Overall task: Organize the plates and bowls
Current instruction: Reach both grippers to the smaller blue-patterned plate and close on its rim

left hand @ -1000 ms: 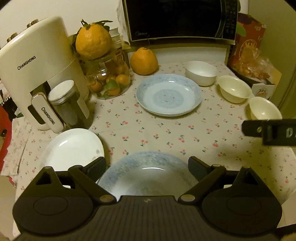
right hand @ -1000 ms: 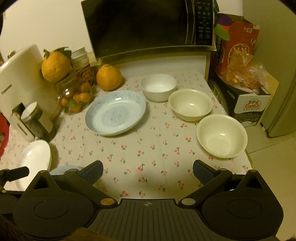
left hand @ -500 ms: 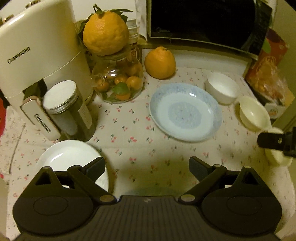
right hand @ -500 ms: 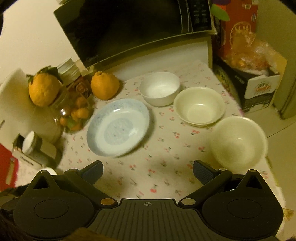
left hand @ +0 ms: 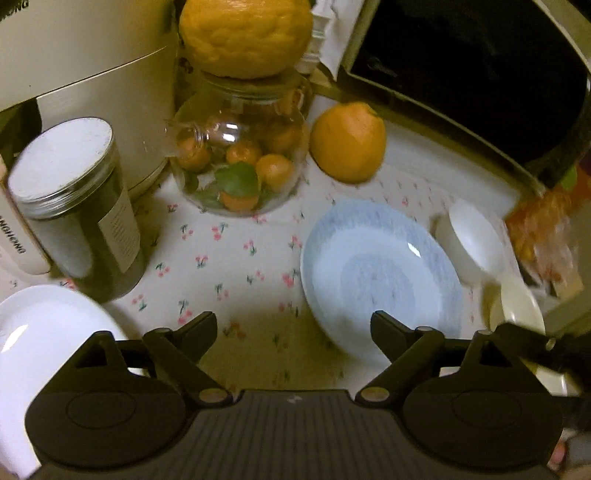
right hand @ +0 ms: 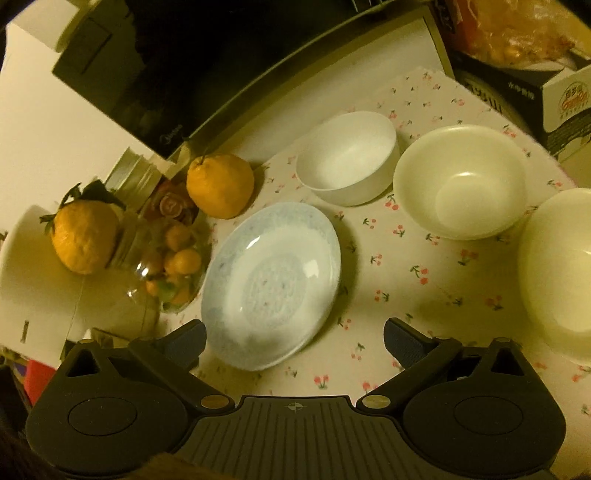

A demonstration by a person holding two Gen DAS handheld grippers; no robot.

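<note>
Both tools have come forward and lower over the counter [right hand: 424,295], toward the blue plate [right hand: 271,284]. The left tool [left hand: 293,326] is closing on nothing; the right tool [right hand: 295,334] is spread, empty. This looks like the approach step; next, grip the plate's rim.

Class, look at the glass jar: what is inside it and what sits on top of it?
Inside the jar: small oranges and green leaves. On top: a large citrus covering the mouth, so any lid is hidden.

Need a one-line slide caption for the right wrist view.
Right gripper, jaws open and empty, over blue plate beside three bowls on a cherry-print cloth.
</note>
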